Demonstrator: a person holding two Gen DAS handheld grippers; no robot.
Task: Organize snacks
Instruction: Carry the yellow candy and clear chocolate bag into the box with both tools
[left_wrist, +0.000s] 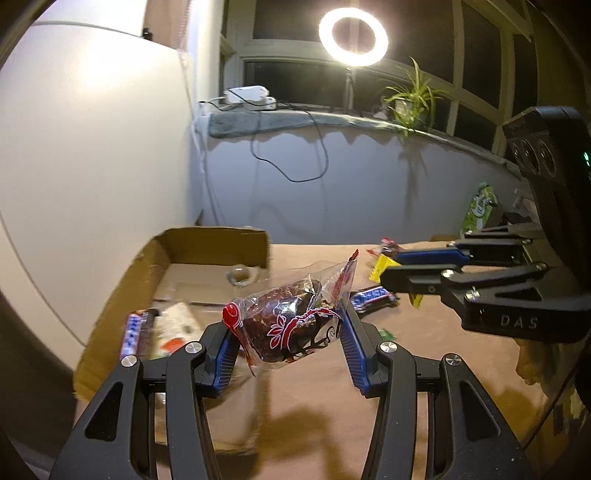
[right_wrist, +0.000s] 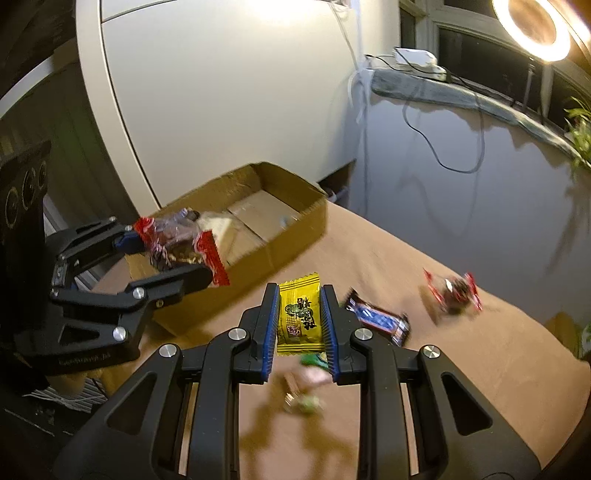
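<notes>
Cardboard box (left_wrist: 207, 247): it sits at the left of the desk (left_wrist: 314, 424), open-topped, with several snacks already inside, including a blue-and-white bar (left_wrist: 135, 332) against the near wall. Free floor remains at the far end.

Left claw (left_wrist: 288, 328): clamped on a clear cellophane pack with red ends holding a dark baked snack (left_wrist: 291, 321). The pack is lifted clear of the desk, just at the box's near right corner. The blue pads appear to bear mainly on the loose wrapper ends, not on the contents. Risk 1: the film could slide out and the pack drop short of the box, onto the desk or the box wall. Risk 2: harder squeezing would probably crush the contents.

Right claw (right_wrist: 301, 325): closed on a yellow sachet (right_wrist: 298, 317), held flat between both pads, above the desk and right of the box. The grip looks secure.

Risk 3: both claws sit close together near the same box corner; the right wrist view shows the left claw directly ahead-left. Simultaneous delivery invites a collision or a knock to the box wall.

Desk, right side: a dark bar with blue lettering (right_wrist: 380, 319), a red-ended cellophane pack (right_wrist: 452, 291) and small green-wrapped sweets (right_wrist: 314, 360) lie loose beneath the right claw's route. A low pass could sweep them off.
</notes>
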